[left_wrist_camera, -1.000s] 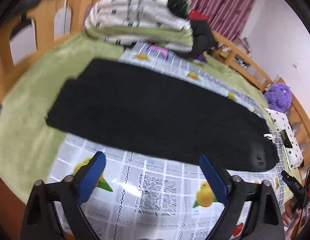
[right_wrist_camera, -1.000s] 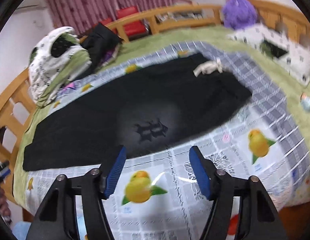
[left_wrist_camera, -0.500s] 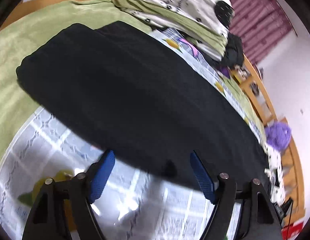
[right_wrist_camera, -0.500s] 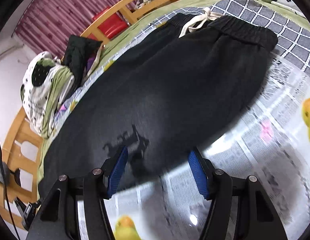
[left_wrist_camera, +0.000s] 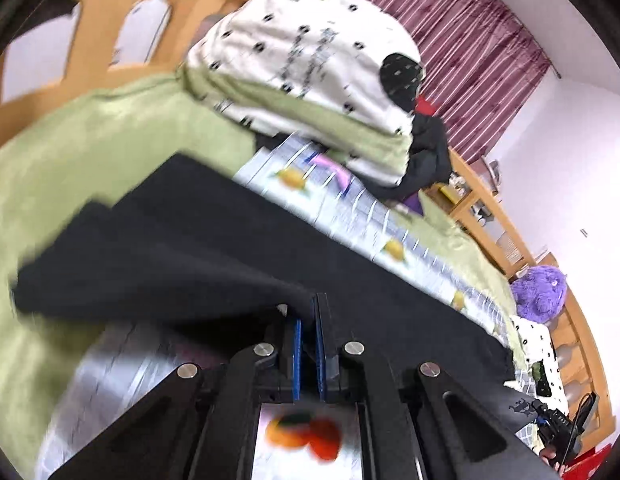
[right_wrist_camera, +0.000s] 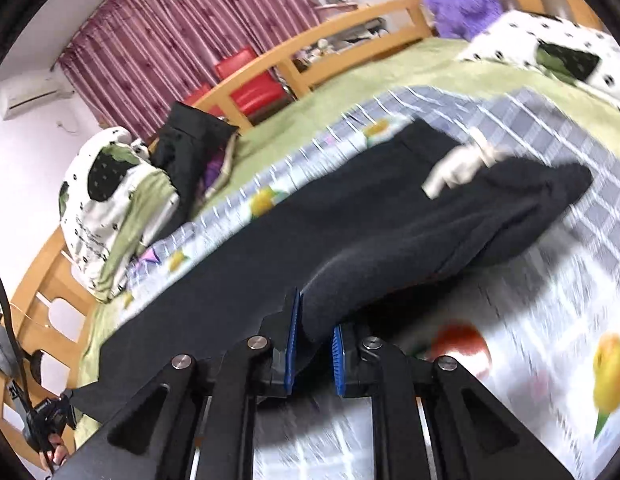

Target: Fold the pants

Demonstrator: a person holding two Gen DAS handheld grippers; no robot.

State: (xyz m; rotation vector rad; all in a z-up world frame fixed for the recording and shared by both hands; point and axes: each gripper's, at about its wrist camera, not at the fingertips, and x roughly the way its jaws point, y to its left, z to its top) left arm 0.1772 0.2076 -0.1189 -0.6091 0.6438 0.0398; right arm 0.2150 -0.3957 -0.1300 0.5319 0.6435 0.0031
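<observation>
Black pants (left_wrist_camera: 214, 252) lay lengthwise on the fruit-print checked cloth (right_wrist_camera: 549, 320) over the green bedspread (left_wrist_camera: 90, 148). Both sets of jaws had just been closing: the left gripper (left_wrist_camera: 308, 320) pinched the near edge, and the right gripper (right_wrist_camera: 314, 320) clamped a lifted fold of the same pants.

Quilt print: we see dark lettering in rows on the white spotted quilt (left_wrist_camera: 310, 60), but the blur leaves us no word we can read.
Same quilt, right wrist view: we find more small lettering on its folded side (right_wrist_camera: 90, 236), too small for us to make out.
Device at the edge: we notice pale marks on the black device (left_wrist_camera: 557, 420) at the lower right, yet we cannot tell them as letters or numbers.
Fruit-print cloth: we find pictures only on the checked cloth (right_wrist_camera: 569, 280), no writing.
Readable text overall: we can read none.
</observation>
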